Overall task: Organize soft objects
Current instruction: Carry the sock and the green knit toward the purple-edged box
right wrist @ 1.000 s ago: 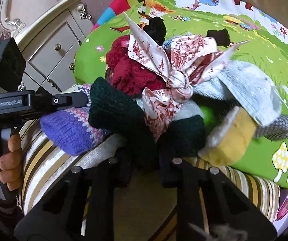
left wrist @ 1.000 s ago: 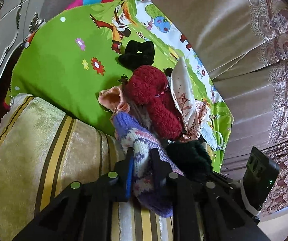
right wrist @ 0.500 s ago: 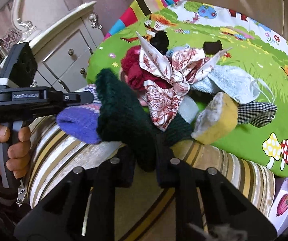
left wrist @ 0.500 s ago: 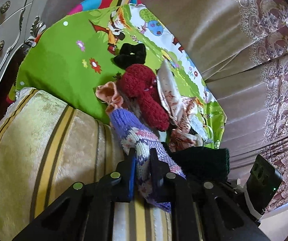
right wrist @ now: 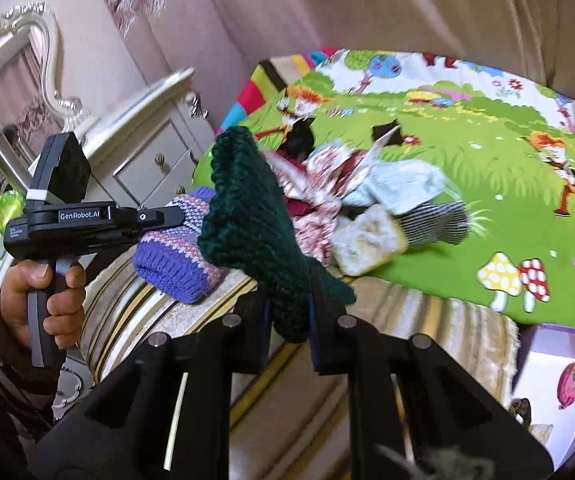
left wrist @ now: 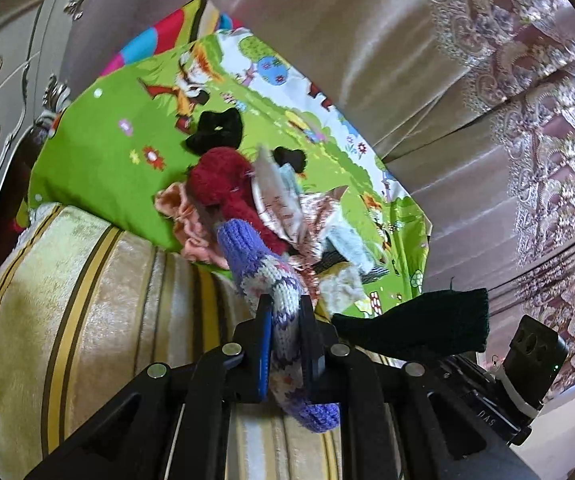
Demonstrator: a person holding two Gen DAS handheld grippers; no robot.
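My left gripper [left wrist: 284, 322] was clamped on a purple patterned knitted mitten [left wrist: 265, 276], my right gripper [right wrist: 289, 312] on a dark green knitted mitten [right wrist: 255, 216], both above the striped plush cushion [left wrist: 87, 300]. The heap of soft things [right wrist: 367, 200] on the green cartoon mat [right wrist: 487, 160] remained unsorted.

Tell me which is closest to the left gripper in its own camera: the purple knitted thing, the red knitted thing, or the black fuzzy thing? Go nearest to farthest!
1. Purple patterned knit: clamped between the left gripper's fingers, right at them.
2. Red knit: farther up, in the middle of the pile.
3. Black fuzzy piece: farthest, beyond the red knit on the green cartoon blanket.
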